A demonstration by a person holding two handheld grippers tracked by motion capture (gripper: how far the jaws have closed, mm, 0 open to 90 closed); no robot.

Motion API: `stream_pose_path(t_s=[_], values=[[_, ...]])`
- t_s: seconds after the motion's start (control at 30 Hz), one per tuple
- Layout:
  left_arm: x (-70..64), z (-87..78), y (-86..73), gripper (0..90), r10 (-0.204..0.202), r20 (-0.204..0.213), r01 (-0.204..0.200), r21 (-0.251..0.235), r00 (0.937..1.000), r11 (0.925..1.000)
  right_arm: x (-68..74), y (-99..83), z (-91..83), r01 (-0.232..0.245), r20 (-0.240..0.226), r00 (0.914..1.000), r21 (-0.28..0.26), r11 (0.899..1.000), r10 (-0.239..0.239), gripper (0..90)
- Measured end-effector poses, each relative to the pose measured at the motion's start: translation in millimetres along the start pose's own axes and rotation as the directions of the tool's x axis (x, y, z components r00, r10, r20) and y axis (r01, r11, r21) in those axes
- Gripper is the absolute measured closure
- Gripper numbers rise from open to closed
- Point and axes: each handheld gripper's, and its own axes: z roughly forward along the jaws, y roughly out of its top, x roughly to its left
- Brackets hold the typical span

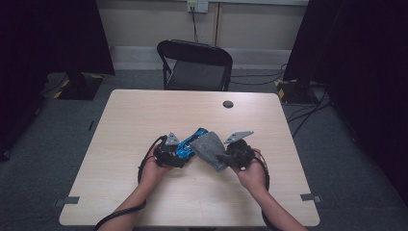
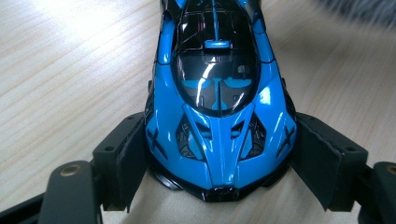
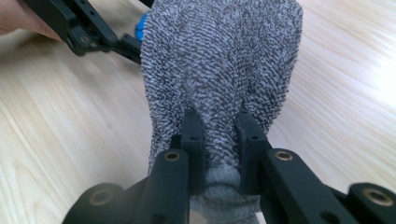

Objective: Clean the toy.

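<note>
A shiny blue and black toy car (image 2: pixel 217 107) sits on the table, and my left gripper (image 2: pixel 219 154) is shut on its sides near one end. In the high view the toy car (image 1: pixel 185 147) lies at mid table, partly under a grey fuzzy cloth (image 1: pixel 209 147). My right gripper (image 3: pixel 217 126) is shut on a fold of the grey cloth (image 3: pixel 219 60), which drapes forward over the car's far end. From above, the left gripper (image 1: pixel 169 153) is left of the car and the right gripper (image 1: pixel 235 153) is to its right.
The light wooden table (image 1: pixel 144 115) has a small dark round cap (image 1: pixel 228 104) near its far edge. A black folding chair (image 1: pixel 195 65) stands beyond the table. In the right gripper view, the left gripper's black arm (image 3: pixel 74 25) and a hand show at top left.
</note>
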Motion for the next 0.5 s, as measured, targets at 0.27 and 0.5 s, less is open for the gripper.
stream_pose_path(t_s=[0.27, 0.5], values=[[-0.5, 0.4, -0.1, 23.6, -0.008, 0.000, 0.008, -0.006, 1.0000, 0.9999, 24.0, 34.4, 27.7, 0.099, -0.007, 0.9951, 0.041, 0.994, -0.098, 76.8], [-0.5, 0.4, -0.1, 23.5, -0.008, 0.000, 0.008, -0.007, 1.0000, 0.9999, 32.2, 44.8, 51.1, 0.136, -0.017, 0.9908, 0.128, 0.983, -0.134, 76.6]])
